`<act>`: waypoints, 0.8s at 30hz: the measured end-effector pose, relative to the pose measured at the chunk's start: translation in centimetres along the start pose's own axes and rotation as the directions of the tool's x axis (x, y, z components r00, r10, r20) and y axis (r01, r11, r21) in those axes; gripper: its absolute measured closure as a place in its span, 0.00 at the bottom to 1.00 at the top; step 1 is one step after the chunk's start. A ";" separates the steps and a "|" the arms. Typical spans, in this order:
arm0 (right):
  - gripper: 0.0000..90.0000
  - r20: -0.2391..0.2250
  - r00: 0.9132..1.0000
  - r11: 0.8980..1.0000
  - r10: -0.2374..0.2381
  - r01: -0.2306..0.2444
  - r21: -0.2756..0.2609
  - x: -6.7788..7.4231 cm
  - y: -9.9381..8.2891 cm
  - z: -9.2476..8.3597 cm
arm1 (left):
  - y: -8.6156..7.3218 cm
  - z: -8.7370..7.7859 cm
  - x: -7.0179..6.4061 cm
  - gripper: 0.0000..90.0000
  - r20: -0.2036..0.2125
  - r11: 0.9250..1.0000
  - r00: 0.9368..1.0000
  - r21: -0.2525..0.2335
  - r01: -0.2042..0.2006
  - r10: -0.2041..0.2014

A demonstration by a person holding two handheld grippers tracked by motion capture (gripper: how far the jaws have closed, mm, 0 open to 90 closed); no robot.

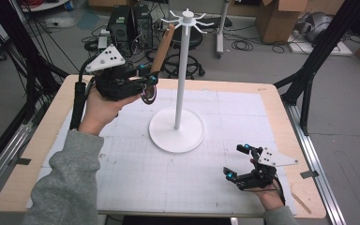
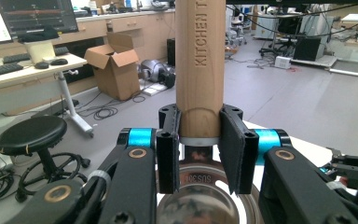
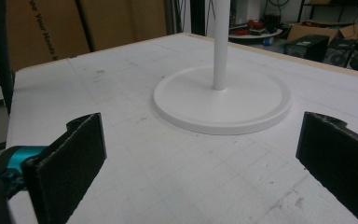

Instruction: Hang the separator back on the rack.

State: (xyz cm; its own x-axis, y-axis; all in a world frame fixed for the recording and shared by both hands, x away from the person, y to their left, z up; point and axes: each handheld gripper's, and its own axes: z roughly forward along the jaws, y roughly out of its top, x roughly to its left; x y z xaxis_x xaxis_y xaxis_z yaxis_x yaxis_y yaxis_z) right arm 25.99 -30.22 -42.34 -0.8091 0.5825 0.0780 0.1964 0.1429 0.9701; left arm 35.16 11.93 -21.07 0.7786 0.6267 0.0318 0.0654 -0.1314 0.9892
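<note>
A: What's the left claw [image 1: 146, 80] got?

B: It's clamped on a wooden-handled kitchen utensil [image 1: 161, 49], both pads pressed against the handle just above the metal part. The handle slants up toward the top of the white hook stand [image 1: 181, 70], and the metal head [image 1: 148, 95] hangs below the claw, up off the bench [image 1: 262, 101].

A: And the right claw [image 1: 238, 161]?

B: Jaws wide apart, nothing between them, low over the white mat [image 3: 135, 84] near the bench's front right, facing the stand's round base [image 3: 223, 107]
</note>
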 end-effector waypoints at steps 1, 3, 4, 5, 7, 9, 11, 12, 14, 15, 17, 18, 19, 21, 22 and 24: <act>0.01 0.001 1.000 1.000 0.001 -0.001 0.000 0.0 0.0 0.0 | 0.0 0.1 0.0 0.77 0.001 1.000 1.000 -0.003 0.002 -0.002; 0.01 0.000 1.000 1.000 0.000 0.000 0.000 0.0 0.0 0.0 | 0.0 0.2 0.0 0.77 0.000 1.000 1.000 0.005 -0.002 0.002; 0.01 0.001 1.000 1.000 0.000 0.000 0.001 0.0 0.0 0.0 | -0.1 0.3 0.0 0.77 -0.004 1.000 1.000 0.002 0.004 -0.004; 0.01 0.000 1.000 1.000 0.001 -0.001 0.000 0.0 0.0 0.0 | -0.1 0.3 0.0 0.77 -0.004 1.000 1.000 0.003 0.005 -0.005; 0.01 0.000 1.000 1.000 0.002 -0.002 0.000 0.0 0.0 0.0 | -0.1 0.5 0.0 0.77 -0.003 1.000 1.000 0.008 0.005 -0.005; 0.01 0.000 1.000 1.000 0.002 -0.002 0.000 0.0 0.0 0.0 | -0.1 0.7 -0.1 0.77 -0.006 1.000 1.000 0.012 0.013 -0.013; 0.01 0.001 1.000 1.000 -0.003 0.003 -0.003 0.0 0.0 0.0 | -0.1 0.9 -0.1 0.77 -0.007 1.000 1.000 0.016 0.012 -0.012; 0.01 0.002 1.000 1.000 -0.003 0.003 -0.002 0.0 0.0 0.0 | -0.1 1.0 -0.1 0.77 -0.004 1.000 1.000 0.019 0.014 -0.014; 0.01 0.000 1.000 1.000 0.000 0.000 0.000 0.0 0.0 0.0 | -0.1 1.3 -0.2 0.77 -0.005 1.000 1.000 0.022 0.017 -0.017; 0.01 -0.001 1.000 1.000 0.003 -0.003 0.000 0.0 0.0 0.0 | 0.0 1.4 -0.3 0.77 -0.005 0.999 1.000 0.026 0.018 -0.018; 0.01 -0.001 1.000 1.000 0.002 -0.002 -0.001 0.0 0.0 0.0 | 0.0 1.6 -0.3 0.77 -0.011 0.999 1.000 0.033 0.017 -0.017; 0.01 -0.001 1.000 1.000 0.001 -0.001 -0.001 0.0 0.0 0.0 | 0.0 1.7 -0.3 0.77 -0.011 0.999 1.000 0.033 0.024 -0.024; 0.01 -0.002 1.000 1.000 0.003 -0.003 -0.001 0.0 0.0 0.0 | 0.1 1.8 -0.4 0.77 -0.013 0.999 1.000 0.036 0.028 -0.028; 0.01 -0.002 1.000 1.000 0.003 -0.003 -0.002 0.0 0.0 0.0 | 0.1 2.1 -0.4 0.77 -0.013 0.999 1.000 0.044 0.029 -0.028; 0.01 -0.001 1.000 1.000 0.004 -0.004 -0.001 0.0 0.0 0.0 | 0.1 2.2 -0.5 0.77 -0.017 0.998 0.999 0.046 0.031 -0.030; 0.01 -0.002 1.000 1.000 0.004 -0.004 -0.002 0.0 0.0 0.0 | 0.1 2.5 -0.5 0.77 -0.019 0.998 0.999 0.050 0.032 -0.031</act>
State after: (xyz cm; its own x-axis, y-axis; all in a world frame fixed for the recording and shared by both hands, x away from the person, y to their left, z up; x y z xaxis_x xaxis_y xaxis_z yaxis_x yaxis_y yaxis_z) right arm 26.00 -30.23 -42.37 -0.8093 0.5816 0.0823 0.1988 0.1393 0.9701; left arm 36.32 9.63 -21.33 0.7645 0.6446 0.0040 0.1212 -0.1499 0.9812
